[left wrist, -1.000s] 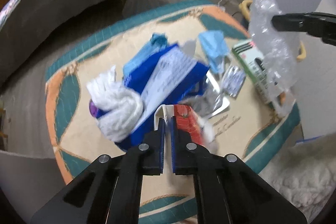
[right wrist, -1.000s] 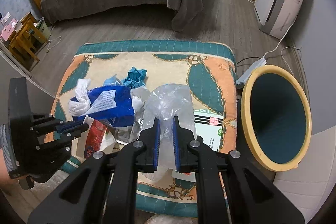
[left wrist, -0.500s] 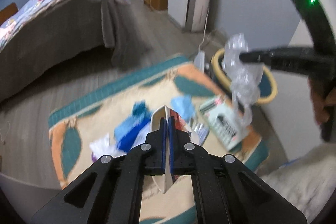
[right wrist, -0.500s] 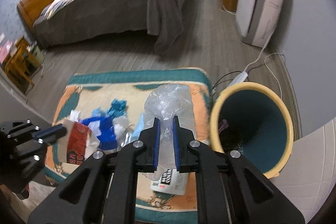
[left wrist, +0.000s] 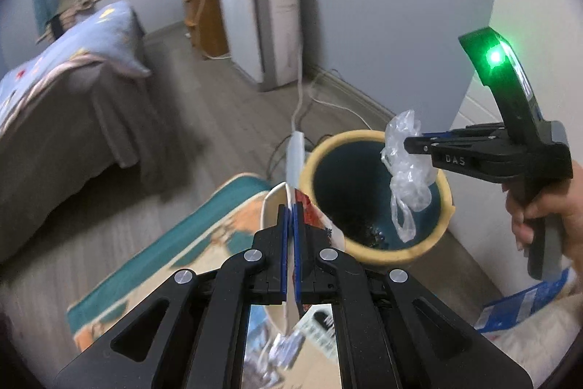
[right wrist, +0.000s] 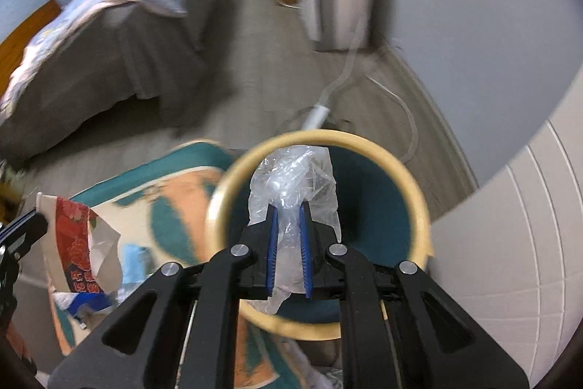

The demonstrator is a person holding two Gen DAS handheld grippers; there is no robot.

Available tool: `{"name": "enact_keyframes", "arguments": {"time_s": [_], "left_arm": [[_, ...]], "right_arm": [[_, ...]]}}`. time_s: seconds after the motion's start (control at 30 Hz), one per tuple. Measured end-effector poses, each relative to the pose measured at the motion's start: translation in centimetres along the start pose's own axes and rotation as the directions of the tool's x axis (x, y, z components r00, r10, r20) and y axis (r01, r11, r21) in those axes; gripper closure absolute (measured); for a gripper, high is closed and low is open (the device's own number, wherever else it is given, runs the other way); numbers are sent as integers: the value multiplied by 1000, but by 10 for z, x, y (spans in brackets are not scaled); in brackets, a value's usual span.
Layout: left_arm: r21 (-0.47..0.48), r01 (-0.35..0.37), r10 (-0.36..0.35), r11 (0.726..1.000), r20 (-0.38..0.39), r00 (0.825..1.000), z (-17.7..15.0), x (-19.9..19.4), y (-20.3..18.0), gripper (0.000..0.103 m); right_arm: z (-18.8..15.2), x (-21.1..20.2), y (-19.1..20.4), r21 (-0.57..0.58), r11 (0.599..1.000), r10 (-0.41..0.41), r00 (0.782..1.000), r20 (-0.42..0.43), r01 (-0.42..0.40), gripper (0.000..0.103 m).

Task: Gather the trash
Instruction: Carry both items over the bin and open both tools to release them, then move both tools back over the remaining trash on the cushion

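While each of the two black grippers clamps one piece of trash, the left gripper (left wrist: 291, 206) pinches a torn red-and-white paper carton (right wrist: 78, 239), and the right gripper (right wrist: 288, 210) squeezes a crinkled clear plastic bag (right wrist: 295, 177) above one round, yellow-rimmed teal bin (right wrist: 419, 203). Beyond lie one patterned teal-and-orange rug (left wrist: 204, 217), grey wood flooring (left wrist: 218, 119) and one grey-skirted bed (left wrist: 69, 90).

Your left gripper (left wrist: 292, 206) hides the middle of the red-and-white carton (left wrist: 316, 212) it pinches. At 6 o'clock in the left wrist view, the litter (left wrist: 291, 341) under your arm is smeared beyond naming. The bin (right wrist: 419, 206) floor is lost behind the clear plastic bag (right wrist: 291, 177). At 9 o'clock, the bed (right wrist: 109, 35) is blurred.
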State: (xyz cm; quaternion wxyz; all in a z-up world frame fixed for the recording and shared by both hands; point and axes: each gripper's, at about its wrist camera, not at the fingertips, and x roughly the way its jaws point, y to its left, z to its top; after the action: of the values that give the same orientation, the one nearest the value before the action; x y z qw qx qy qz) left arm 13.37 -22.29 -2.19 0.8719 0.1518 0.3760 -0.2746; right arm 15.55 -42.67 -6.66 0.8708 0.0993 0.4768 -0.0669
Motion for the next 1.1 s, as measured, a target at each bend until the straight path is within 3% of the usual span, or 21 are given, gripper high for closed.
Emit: {"name": "enact_keyframes", "arguments": {"time_s": [0.2,0.47,0.57,0.63,0.67,0.73,0.83,0.93,1.1], "left_arm": [[21,25,-25,999,-39,999,17,56,-28,100],[24,49,-48,999,-20,999,29,75,-37,94],[31,37,-36,999,-8,999,23,66,-35,79],[8,26,-26,1000,6,1000,17,54,-27,55],[-7,22,-22,1000,14,1000,16,49,-22,51],[-42,-1,2,999,27,1000,10,36,-10,35],[-85,-32,36,996,45,998,-1,12,10,19],[-112,-94,101,989,64,993,-12,-13,30,11],[-171,-160,172,972,62,983,-35,-51,68,8]], "right_arm": [[-4,19,-25,36,996,-76,996,-41,78,92],[-5,16,-33,71,995,-73,997,-27,75,86],[-5,16,-31,66,996,-65,998,-27,67,77],[-4,16,-30,63,996,-61,998,-26,63,63],[-3,15,-30,62,996,-60,998,-23,61,59],[-2,12,-27,57,997,-61,998,-13,61,43],[-2,7,-23,60,997,-56,998,6,56,21],[-4,0,-14,55,997,-48,999,18,47,7],[-11,-13,15,29,999,-16,1000,17,15,6]]}}
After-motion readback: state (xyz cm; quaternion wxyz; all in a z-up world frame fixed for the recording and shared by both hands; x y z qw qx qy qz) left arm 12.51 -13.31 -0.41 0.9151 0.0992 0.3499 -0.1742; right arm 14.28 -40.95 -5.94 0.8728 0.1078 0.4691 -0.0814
